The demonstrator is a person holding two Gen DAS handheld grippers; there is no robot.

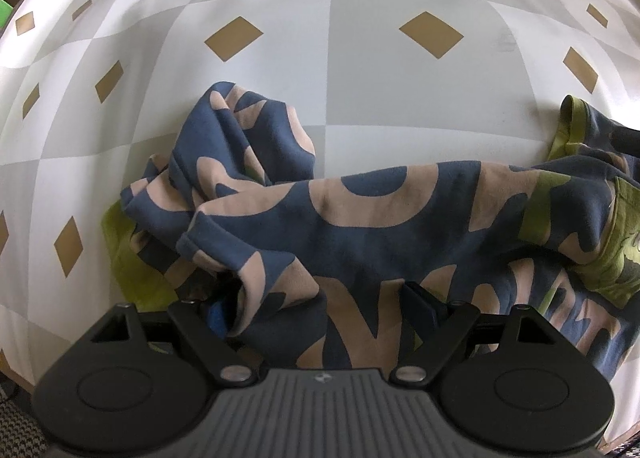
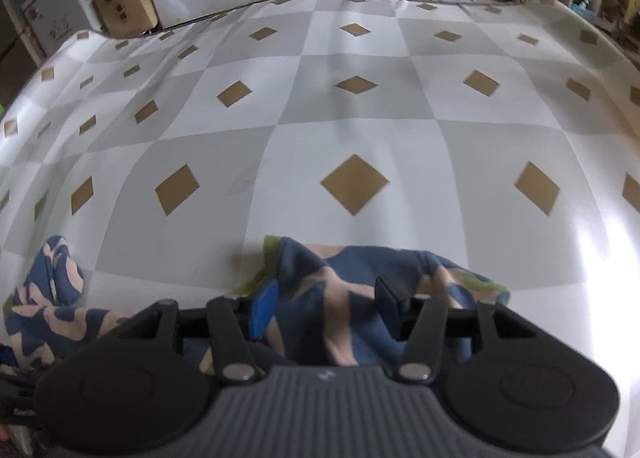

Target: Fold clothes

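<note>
Both grippers, left point(image 1: 316, 304) and right point(image 2: 326, 308), were held spread over a garment point(image 1: 360, 226) left crumpled near the table point(image 1: 360, 58) edge, cloth bunched between the jaws unpinched, and no fold was seen made, so nearly everything remained.

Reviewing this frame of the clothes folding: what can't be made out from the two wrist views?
- Garment type: both views; crumpled, lower part cut off by the gripper body.
- Left gripper: left wrist view; cloth covers one fingertip.
- Green panel print: left wrist view; cut by the right edge, blurred.
- Right gripper: right wrist view; motion blur hides whether the pads touch cloth.
- Person: in neither view.
</note>
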